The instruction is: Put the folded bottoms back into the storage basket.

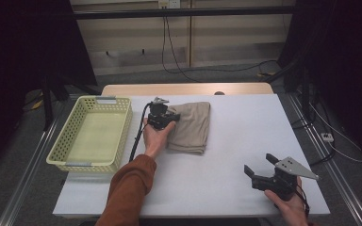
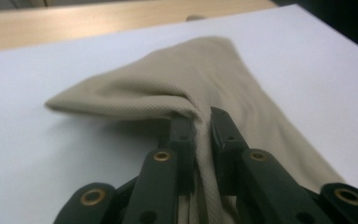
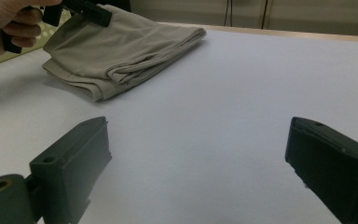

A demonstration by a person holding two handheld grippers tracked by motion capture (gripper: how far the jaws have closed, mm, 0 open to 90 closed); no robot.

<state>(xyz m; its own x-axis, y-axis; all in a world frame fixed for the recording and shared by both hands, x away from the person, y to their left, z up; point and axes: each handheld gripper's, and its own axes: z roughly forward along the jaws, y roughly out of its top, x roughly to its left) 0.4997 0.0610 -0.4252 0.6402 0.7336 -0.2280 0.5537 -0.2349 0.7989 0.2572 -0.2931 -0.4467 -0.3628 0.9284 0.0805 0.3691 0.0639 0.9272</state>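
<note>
A folded beige cloth (image 1: 191, 127) lies on the white table (image 1: 245, 132), left of the middle. My left gripper (image 1: 172, 114) is at the cloth's left far corner, shut on a pinched fold. In the left gripper view the black jaws (image 2: 203, 119) stand close together with the cloth (image 2: 191, 79) squeezed between them and lifted slightly off the table at that corner. My right gripper (image 1: 259, 163) rests near the front right of the table, open, with nothing between its jaws. In the right gripper view its jaws (image 3: 198, 140) stand wide apart, with the cloth (image 3: 121, 46) farther off.
A pale yellow plastic basket (image 1: 94, 101) stands at the table's left side, close beside the left hand, with nothing in it. A wooden strip (image 1: 188, 89) runs behind the white surface. Cables hang on the wall and lie on the floor at the right.
</note>
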